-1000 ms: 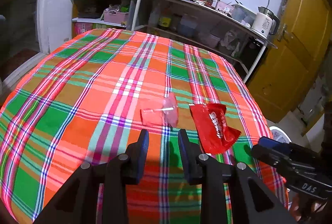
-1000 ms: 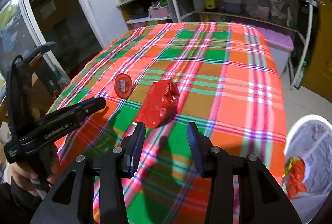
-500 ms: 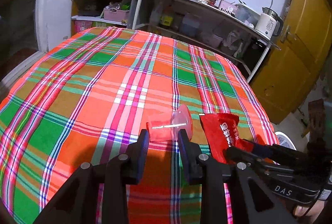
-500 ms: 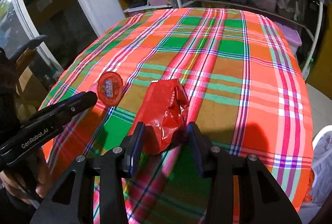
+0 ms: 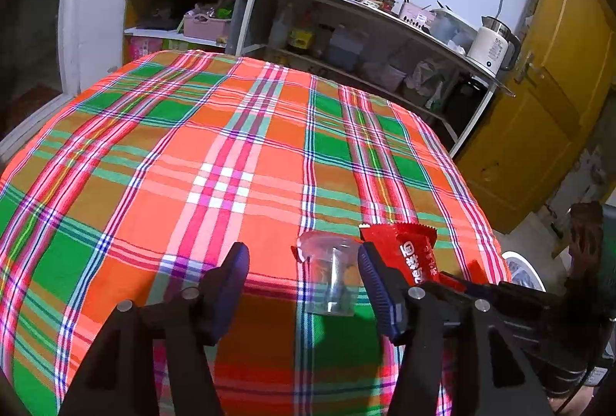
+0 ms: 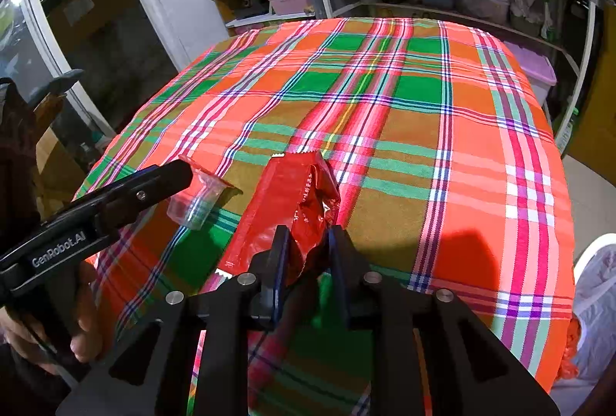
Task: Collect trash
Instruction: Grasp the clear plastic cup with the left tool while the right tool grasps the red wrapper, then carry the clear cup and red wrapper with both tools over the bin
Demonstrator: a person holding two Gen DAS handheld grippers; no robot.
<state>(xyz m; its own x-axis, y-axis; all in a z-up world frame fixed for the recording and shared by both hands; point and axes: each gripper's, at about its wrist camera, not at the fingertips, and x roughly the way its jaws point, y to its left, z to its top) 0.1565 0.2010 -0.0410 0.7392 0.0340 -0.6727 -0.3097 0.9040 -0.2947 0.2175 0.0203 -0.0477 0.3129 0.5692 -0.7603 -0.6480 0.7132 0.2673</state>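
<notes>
Trash was seen in two pieces near the close edge of the surface (image 5: 231,131), which was covered by a checked cloth: a red wrapper (image 6: 292,192) and a clear plastic cup (image 5: 333,277) lying on its side just beside it. The right hand-held gripper (image 6: 304,254) was being closed, and the crumpled near end of the wrapper was already caught between its narrowed jaws, the rest of the wrapper resting on the cloth. The left hand-held gripper (image 5: 304,281) was being opened wide; the cup lay between its fingers, nearer the right-hand one, and was not pressed by either pad. Beyond the edge on the right, a white bin with a plastic liner (image 6: 595,285) was partly visible, with something red and orange already inside it, so part of the collecting was judged to be done. Neither piece on the cloth had been lifted yet. What was judged to be left was the closing on the cup, the raising of both pieces, and their carrying to the bin. No other litter was seen on the cloth.
</notes>
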